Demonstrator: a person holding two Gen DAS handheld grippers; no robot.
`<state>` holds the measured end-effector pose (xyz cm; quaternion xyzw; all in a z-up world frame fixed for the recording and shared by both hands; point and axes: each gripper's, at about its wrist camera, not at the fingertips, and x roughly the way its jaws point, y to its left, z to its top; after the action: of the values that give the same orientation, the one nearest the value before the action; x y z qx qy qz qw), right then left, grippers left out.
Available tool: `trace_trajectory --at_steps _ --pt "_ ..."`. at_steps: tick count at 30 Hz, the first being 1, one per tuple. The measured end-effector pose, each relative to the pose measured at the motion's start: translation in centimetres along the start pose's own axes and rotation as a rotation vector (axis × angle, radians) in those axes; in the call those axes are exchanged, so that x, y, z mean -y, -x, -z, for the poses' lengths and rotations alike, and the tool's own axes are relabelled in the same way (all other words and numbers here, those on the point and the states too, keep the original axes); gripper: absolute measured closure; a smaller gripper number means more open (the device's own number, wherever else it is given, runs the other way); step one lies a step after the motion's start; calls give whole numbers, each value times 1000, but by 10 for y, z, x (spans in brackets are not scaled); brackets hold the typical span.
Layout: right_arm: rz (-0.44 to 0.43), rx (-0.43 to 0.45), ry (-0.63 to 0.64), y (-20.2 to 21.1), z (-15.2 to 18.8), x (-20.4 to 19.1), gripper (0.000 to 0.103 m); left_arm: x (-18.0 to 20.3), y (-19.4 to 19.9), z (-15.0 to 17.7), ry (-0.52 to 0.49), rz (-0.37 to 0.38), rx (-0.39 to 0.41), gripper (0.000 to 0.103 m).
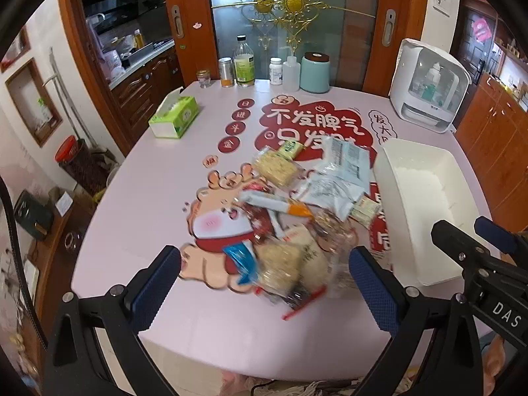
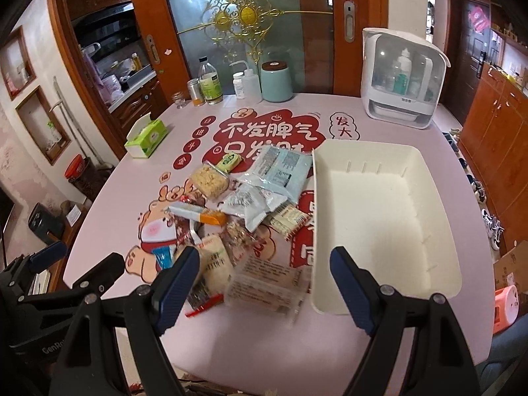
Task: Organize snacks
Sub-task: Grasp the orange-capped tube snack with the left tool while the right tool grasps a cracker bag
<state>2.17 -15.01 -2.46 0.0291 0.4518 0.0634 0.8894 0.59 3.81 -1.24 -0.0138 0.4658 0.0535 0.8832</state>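
Starting step, by the look of it: snack pile (image 2: 237, 217) lies loose on desk (image 1: 138, 198), white bin (image 2: 386, 217) just beside it, empty. Left tool (image 1: 264, 280) & right tool (image 2: 264, 283) both wide, holding nothing. Next: pick one pkt, close on it, move to bin.

The right gripper (image 2: 264, 283) hung wide open and empty above the near edge of the pink table (image 2: 264, 340). A heap of snack packets (image 2: 244, 204) lay just left of the empty white bin (image 2: 386, 217). The left gripper (image 2: 79, 264) showed at far left.
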Motion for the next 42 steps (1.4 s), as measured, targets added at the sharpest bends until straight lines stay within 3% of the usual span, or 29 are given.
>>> trace_trajectory --at_steps 10,15,20,26,31,37,38,41,42 --pt "33 -51 -64 -35 -14 -64 21 -83 -42 -37 -58 25 -25 2" --pt "51 -116 -118 -72 -4 -81 21 -111 -84 -47 -181 11 -42 2" --pt "52 -211 -146 -111 15 -91 21 -120 -130 -47 -298 46 -72 2" --pt "59 -323 -185 -157 42 -94 21 -101 -173 -48 -459 118 -97 2" --pt "60 -365 -216 -186 55 -93 21 -63 -190 -48 -694 137 -16 2" --pt "52 -402 -196 -213 63 -105 20 -31 -218 -59 -788 187 -41 2" --pt "82 -380 -170 -213 64 -110 21 -26 -223 -59 -800 197 -48 2" --pt "102 -352 -113 -211 64 -119 35 -10 -235 -58 -840 212 -62 2" --pt "86 -343 -106 -209 65 -120 47 -5 -238 -56 -856 224 -65 3"
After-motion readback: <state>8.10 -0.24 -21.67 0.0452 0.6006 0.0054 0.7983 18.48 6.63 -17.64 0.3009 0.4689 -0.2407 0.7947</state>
